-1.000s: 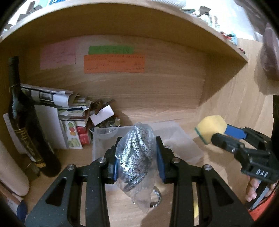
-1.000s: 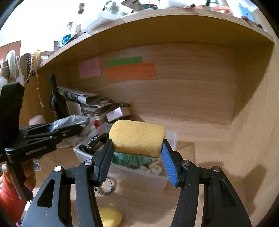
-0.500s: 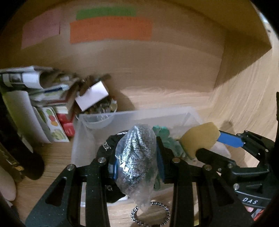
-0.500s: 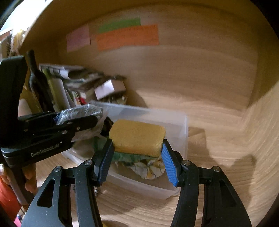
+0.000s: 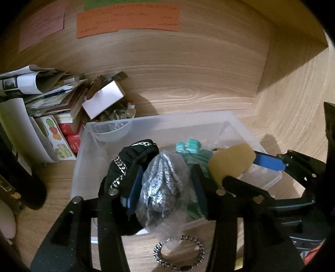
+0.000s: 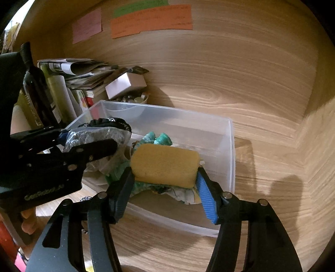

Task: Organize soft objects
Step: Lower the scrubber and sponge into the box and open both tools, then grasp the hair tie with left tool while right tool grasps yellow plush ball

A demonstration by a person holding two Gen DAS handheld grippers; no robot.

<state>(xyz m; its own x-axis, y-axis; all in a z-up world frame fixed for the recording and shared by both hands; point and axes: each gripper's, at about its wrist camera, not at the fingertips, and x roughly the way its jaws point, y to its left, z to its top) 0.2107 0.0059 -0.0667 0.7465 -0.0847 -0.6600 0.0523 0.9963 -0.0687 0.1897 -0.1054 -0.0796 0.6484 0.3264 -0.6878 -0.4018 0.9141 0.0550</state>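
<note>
My left gripper (image 5: 166,185) is shut on a clear plastic bag of black-and-white cord (image 5: 163,188) and holds it over the clear plastic bin (image 5: 159,123). It also shows in the right wrist view (image 6: 98,137). My right gripper (image 6: 164,182) is shut on a yellow sponge (image 6: 165,165) above the bin (image 6: 230,146). The sponge also shows in the left wrist view (image 5: 230,162). A green cloth (image 5: 191,147), a black studded strap (image 5: 134,152) and crumpled fabric (image 6: 184,193) lie in the bin.
A beaded bracelet (image 5: 179,256) lies on the wood in front of the bin. Papers and books (image 5: 41,94), a white box (image 5: 103,99) and a dark bottle (image 6: 35,83) crowd the left. Sticky notes (image 6: 150,19) hang on the back wall.
Both grippers have moved forward and down over the bin, each still holding its object. The bin now fills more of both views.
</note>
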